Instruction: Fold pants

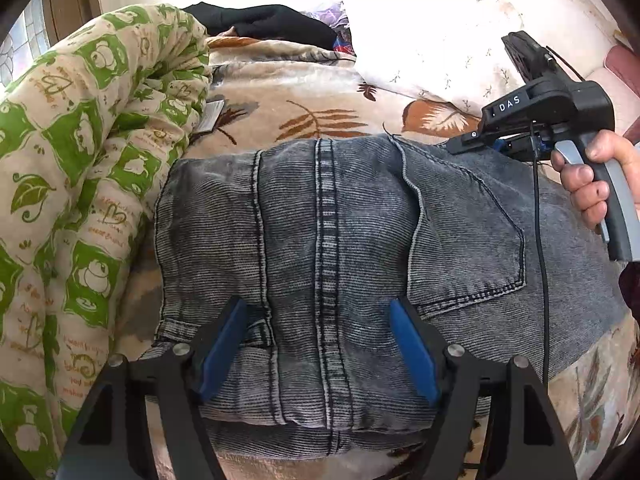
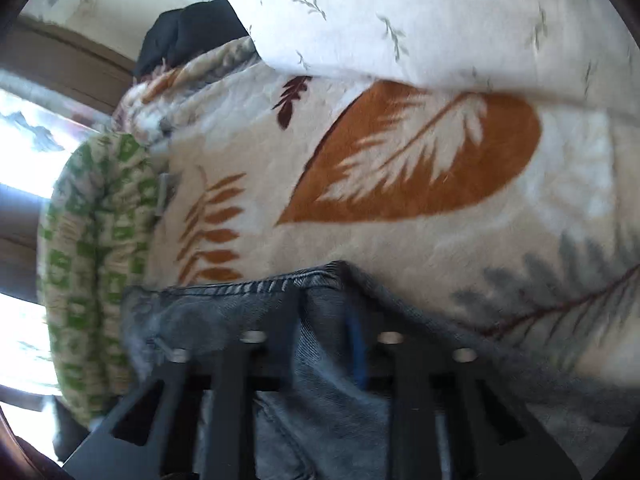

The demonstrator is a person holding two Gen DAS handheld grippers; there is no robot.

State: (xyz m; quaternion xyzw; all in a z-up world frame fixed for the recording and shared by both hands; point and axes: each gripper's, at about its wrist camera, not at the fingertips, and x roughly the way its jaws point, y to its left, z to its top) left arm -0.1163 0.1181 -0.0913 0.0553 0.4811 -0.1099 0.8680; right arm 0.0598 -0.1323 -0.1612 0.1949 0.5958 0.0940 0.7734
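The bed carries a leaf-print blanket; a green quilt is heaped at nine o'clock, a white pillow at twelve; the grey pants lie folded at the blanket's middle, back pocket at three o'clock; the left tool stands released, its blue pads either side of the centre seam at six o'clock; the right tool, in a hand at three o'clock, is clenched on a raised pants fold.
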